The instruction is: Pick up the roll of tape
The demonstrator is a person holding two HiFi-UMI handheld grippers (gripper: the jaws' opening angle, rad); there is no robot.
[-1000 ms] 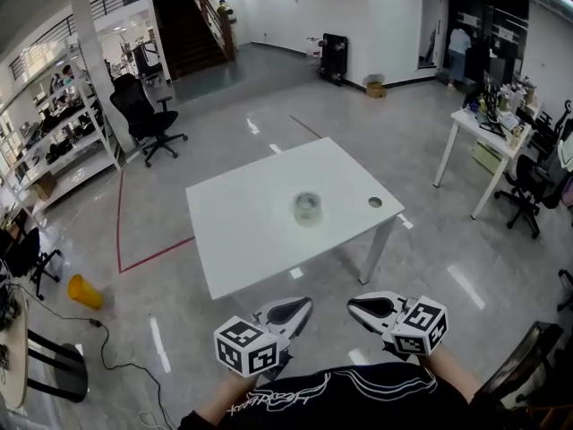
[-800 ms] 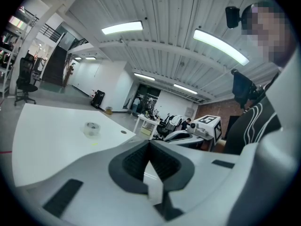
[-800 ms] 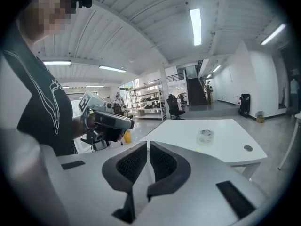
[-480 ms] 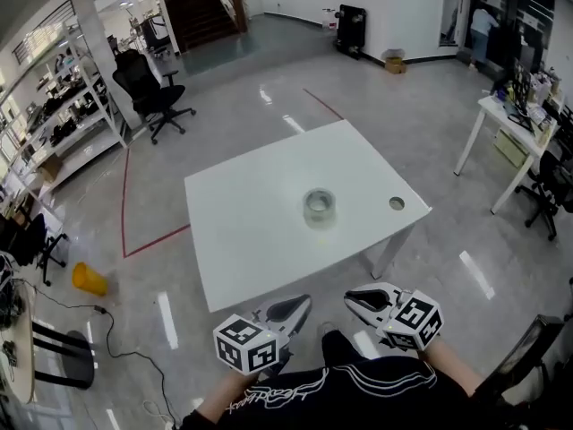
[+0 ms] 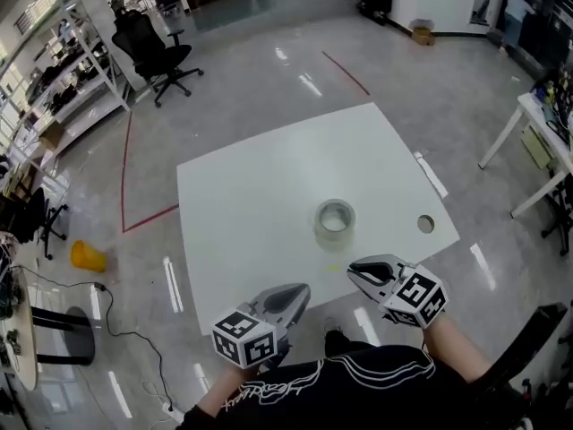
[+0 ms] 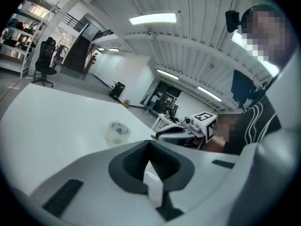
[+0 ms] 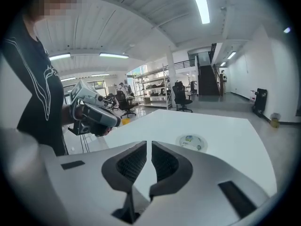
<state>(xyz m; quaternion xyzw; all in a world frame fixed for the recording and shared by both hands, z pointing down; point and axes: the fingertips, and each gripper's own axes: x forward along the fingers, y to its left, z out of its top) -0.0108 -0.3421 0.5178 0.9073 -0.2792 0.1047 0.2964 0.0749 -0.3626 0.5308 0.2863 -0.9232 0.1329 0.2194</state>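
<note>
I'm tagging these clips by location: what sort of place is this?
Probably an open-plan office or lab workspace: a black office chair stands on a wide polished floor, stocked metal shelves line the left wall, and a white desk shows at the right edge.

Quick count: one roll of tape (image 5: 335, 219). Two desks, the near desk (image 5: 260, 195) and a far desk (image 5: 540, 122). Two claws, left claw (image 5: 303, 291) and right claw (image 5: 354, 271). One yellow bucket (image 5: 88, 256). One desk hole (image 5: 425, 225).

clear glossy tape roll (image 5: 335, 219); matt white table (image 5: 251, 213); polished floor (image 5: 269, 88).
</note>
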